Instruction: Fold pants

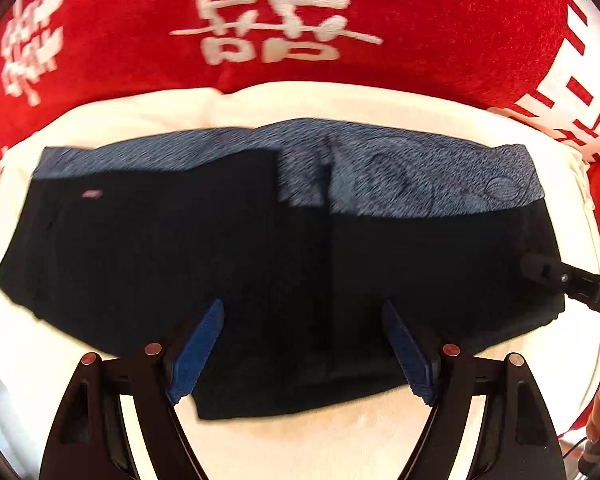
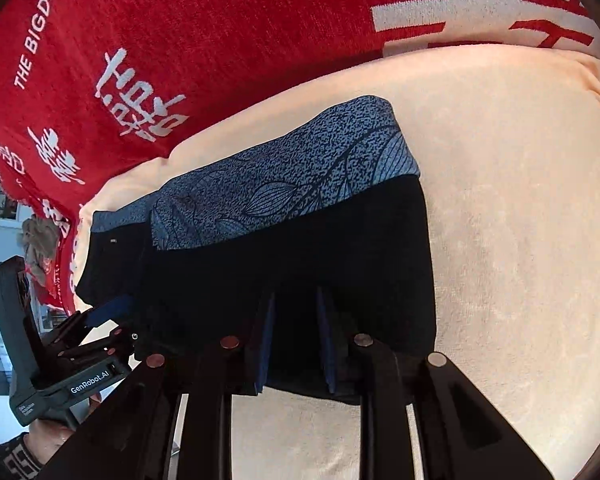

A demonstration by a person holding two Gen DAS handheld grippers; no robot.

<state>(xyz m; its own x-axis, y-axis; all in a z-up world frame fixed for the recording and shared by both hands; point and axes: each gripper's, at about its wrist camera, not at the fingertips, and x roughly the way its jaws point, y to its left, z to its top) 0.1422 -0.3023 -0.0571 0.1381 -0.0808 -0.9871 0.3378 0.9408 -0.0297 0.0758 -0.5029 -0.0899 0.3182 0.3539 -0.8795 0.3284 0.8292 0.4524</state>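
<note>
Across the middle of the left wrist view, the pants (image 1: 228,248) lie folded into a wide black bundle on a cream cover (image 1: 340,440), their long axis running left to right in the frame. A band of blue speckled fabric with leaf outlines, the waistband (image 1: 400,172), runs along the far edge, toward the top of the frame, so the black near edge faces the camera at the bottom. Behind the cover rises a red blanket (image 1: 120,20) with white characters, filling the upper part of the picture.

The left gripper (image 1: 302,350) sits at the lower centre of its own view with its blue fingers (image 1: 198,356) spread wide over the near edge of the black cloth; nothing is caught between them. At the right edge of that frame a black finger of the other tool reaches onto the bundle's right end.

From the right wrist view the pants (image 2: 300,264) run from the lower left toward the upper right, the waistband (image 2: 300,176) along the upper side and ending at a square corner near the frame's centre. The right gripper (image 2: 296,344) shows its jaws a narrow gap apart above the near hem; whether cloth is pinched between them cannot be told. The left gripper (image 2: 108,312) appears at the lower left, its blue pad at the bundle's left end.
</note>
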